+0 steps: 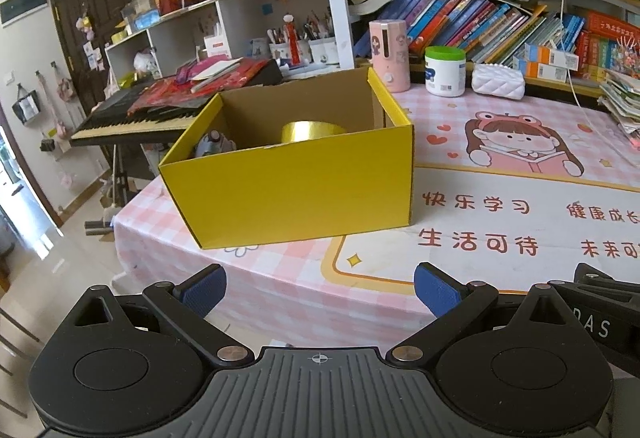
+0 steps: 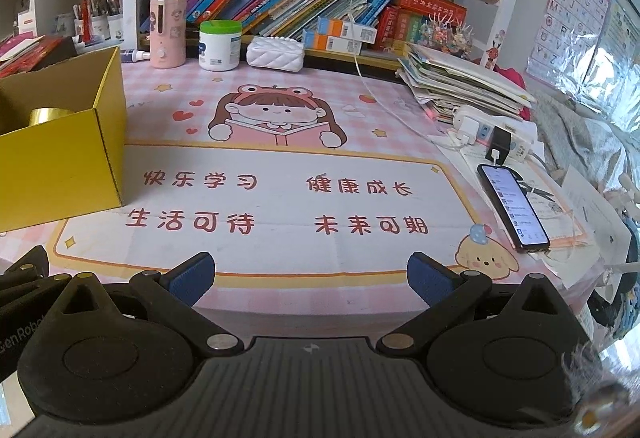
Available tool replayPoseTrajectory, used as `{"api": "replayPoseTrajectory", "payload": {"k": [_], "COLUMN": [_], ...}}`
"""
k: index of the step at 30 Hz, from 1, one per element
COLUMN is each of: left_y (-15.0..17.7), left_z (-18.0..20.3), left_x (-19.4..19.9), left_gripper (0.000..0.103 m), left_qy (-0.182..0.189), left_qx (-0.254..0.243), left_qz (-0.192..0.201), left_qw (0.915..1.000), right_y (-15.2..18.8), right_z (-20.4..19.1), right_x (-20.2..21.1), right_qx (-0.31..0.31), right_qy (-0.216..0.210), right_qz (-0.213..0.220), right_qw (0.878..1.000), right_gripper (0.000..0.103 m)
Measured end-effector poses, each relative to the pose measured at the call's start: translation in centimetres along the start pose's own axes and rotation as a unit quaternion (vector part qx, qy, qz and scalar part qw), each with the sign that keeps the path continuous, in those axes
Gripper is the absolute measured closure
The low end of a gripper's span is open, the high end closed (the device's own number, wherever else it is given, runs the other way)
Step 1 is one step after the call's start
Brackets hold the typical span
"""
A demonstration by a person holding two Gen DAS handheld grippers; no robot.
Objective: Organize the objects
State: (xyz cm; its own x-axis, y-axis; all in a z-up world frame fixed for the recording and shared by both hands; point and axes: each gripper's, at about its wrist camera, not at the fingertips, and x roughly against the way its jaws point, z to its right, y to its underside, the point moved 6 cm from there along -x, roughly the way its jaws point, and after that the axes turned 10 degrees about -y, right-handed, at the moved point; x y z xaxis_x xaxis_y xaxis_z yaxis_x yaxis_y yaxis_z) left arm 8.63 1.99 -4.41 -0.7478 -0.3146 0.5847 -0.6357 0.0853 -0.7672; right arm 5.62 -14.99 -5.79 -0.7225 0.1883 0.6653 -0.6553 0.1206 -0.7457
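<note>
An open yellow cardboard box [image 1: 288, 190] stands on the pink cartoon table mat [image 1: 500, 198]. Inside it I see a gold tape roll [image 1: 312, 132] and a small grey-blue object [image 1: 214, 144] at its left. My left gripper [image 1: 320, 290] is open and empty, held in front of the box near the table's front edge. My right gripper [image 2: 312, 280] is open and empty over the front of the mat [image 2: 280, 194]. The box [image 2: 60, 154] and the tape roll [image 2: 48, 116] show at the left of the right wrist view.
A pink canister [image 1: 389, 56], a white jar with green lid [image 1: 445, 72] and a white quilted case [image 1: 498, 80] stand at the back under bookshelves. A phone [image 2: 514, 208], chargers and a paper stack [image 2: 460, 82] lie at the right. A keyboard [image 1: 140, 118] stands left of the table.
</note>
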Motion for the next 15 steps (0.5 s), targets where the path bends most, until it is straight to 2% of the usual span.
{"api": "replayPoseTrajectory", "payload": {"k": [15], "left_y": [-0.47], "left_z": [0.5], "left_x": [0.19], "left_gripper": [0.002], "left_qy": [0.01], "left_qx": [0.0], "left_qz": [0.002], "left_qw": [0.9999], "right_y": [-0.28], "right_z": [0.68], "right_x": [0.4], "right_qx": [-0.006], "right_qy": [0.005], "right_qz": [0.006], "right_qw": [1.0], "right_gripper": [0.0]}}
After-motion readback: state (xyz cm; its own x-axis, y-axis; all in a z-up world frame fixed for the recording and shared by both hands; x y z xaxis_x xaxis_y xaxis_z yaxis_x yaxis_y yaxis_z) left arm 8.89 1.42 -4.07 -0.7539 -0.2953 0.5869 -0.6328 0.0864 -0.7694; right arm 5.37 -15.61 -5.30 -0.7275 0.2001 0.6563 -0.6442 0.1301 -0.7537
